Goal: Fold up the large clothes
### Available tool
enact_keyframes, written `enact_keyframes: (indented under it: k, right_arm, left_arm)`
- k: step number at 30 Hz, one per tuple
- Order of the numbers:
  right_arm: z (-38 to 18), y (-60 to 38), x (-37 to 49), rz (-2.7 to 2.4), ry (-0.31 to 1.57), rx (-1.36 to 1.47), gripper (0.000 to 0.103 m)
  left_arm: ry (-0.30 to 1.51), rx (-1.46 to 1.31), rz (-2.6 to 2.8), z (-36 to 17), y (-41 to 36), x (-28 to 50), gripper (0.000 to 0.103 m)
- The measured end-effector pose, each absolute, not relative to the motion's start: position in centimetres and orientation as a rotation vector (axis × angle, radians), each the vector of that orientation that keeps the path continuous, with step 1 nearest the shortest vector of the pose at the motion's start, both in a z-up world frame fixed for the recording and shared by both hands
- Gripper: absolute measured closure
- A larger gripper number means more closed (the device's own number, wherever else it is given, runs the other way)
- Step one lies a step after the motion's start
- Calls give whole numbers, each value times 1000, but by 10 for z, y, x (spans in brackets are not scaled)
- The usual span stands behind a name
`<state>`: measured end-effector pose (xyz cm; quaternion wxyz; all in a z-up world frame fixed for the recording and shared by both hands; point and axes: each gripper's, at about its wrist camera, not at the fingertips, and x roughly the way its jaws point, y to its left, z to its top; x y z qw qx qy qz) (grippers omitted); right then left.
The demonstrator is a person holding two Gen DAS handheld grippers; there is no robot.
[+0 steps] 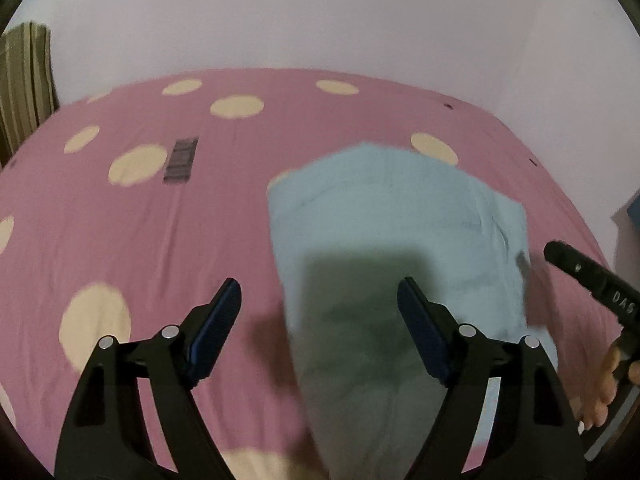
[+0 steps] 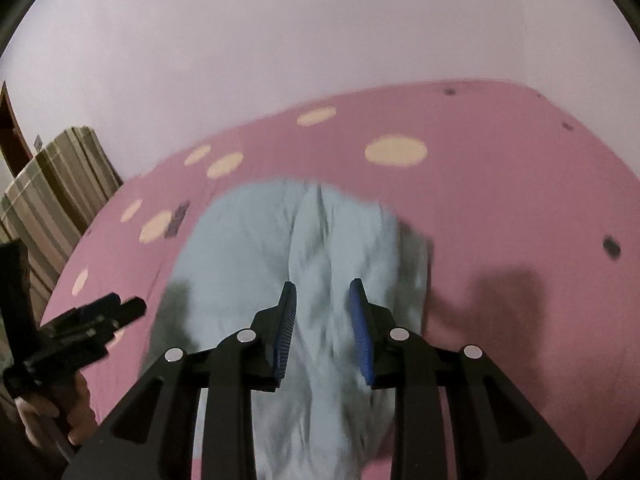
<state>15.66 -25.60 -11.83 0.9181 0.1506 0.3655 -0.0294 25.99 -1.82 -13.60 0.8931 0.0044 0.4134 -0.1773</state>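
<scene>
A light blue garment [image 1: 396, 220] lies on the pink bedsheet [image 1: 160, 220], folded into a long shape. My left gripper [image 1: 320, 292] is wide open and empty above the garment's near left edge. In the right wrist view the garment [image 2: 256, 260] is blurred and runs under my right gripper [image 2: 323, 292], whose jaws stand partly open with garment fabric between them; I cannot tell if they pinch it. The right gripper's body [image 1: 592, 284] shows at the right edge of the left wrist view. The left gripper [image 2: 100, 316] shows at the left of the right wrist view.
The bedsheet [image 2: 500, 184] has cream dots and fills the bed. A small dark striped patch [image 1: 181, 160] lies on the sheet at the left. A striped brown object [image 2: 52, 192] stands beside the bed at the left. A pale wall [image 1: 320, 16] lies behind.
</scene>
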Motion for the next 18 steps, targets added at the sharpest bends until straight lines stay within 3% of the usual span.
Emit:
enact_keyframes:
  k: [6, 18]
  right_arm:
    - [-148, -262, 218, -74, 845, 315, 75]
    - [-209, -259, 241, -114, 951, 288, 75]
  left_arm:
    - [957, 23, -320, -164, -50, 309, 23]
    - [1040, 105, -278, -207, -63, 327, 21]
